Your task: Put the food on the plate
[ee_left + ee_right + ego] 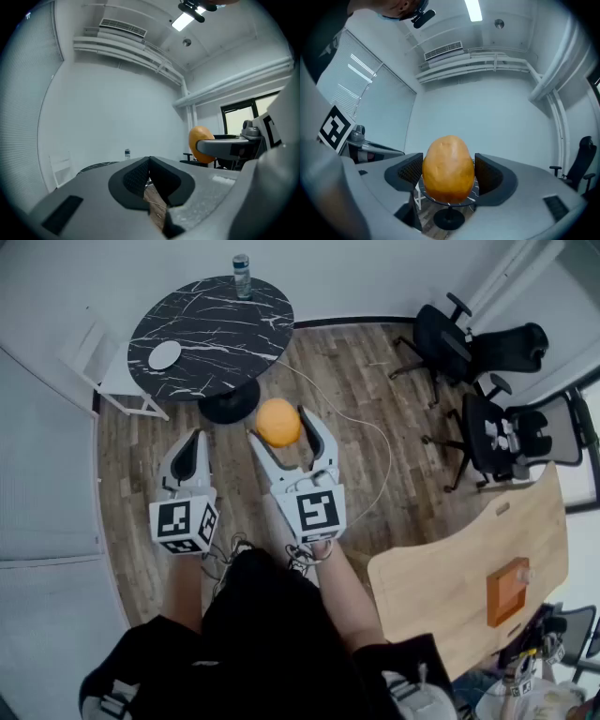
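Marble table (pixel 225 334) bore the plate (pixel 165 355); short of it the right gripper (pixel 278 426) pinched the food (pixel 278 420) by its flanks (probably light and squashable), while the left gripper (pixel 194 439) had its jaws pressed together, empty.

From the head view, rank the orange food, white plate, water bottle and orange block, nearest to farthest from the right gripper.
1. orange food, between the right gripper's jaws.
2. white plate, round table's left, and water bottle, its far edge: too close to call.
3. orange block, on the desk at right.
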Demonstrator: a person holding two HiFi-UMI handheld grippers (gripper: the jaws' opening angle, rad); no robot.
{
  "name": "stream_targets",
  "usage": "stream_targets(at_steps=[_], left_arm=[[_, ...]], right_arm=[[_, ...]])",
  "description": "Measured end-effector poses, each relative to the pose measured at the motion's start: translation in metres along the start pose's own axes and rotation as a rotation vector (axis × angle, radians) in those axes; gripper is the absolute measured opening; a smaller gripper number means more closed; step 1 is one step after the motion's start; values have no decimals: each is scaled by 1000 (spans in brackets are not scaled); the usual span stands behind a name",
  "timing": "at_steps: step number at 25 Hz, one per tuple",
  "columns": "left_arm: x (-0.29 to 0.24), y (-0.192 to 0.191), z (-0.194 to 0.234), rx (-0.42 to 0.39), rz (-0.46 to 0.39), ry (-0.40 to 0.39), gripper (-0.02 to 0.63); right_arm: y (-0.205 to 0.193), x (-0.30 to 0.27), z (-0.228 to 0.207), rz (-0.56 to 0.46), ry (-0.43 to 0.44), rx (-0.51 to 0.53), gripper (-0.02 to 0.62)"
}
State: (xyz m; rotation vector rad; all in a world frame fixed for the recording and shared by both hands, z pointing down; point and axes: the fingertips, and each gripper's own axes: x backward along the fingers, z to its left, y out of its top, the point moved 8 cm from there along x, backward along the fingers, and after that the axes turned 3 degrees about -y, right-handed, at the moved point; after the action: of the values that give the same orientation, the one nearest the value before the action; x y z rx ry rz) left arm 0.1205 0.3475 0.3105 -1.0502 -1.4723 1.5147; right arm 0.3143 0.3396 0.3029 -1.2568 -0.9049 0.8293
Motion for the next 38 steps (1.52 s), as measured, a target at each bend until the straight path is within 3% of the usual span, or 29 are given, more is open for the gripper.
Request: stream_targets(at_steps=[13,23,27,35,38], left_arm=[[-4,-1,57,2,8,-81,0],[-3,-20,106,52,32,-119,0],[-19,-25,121,65,40,-161,0],[-68,-28,148,33,92,-150,0],[-102,-22,157,85,89,-181,0]], right_arm=[[-1,-39,27,15,-43,26,332],[-6,-78,58,33,-47,24,333],[-16,-104,61,39,-28,28,333],[-31,-166,45,13,11,-8,333],[-39,-195,29,23,13,-21,333]])
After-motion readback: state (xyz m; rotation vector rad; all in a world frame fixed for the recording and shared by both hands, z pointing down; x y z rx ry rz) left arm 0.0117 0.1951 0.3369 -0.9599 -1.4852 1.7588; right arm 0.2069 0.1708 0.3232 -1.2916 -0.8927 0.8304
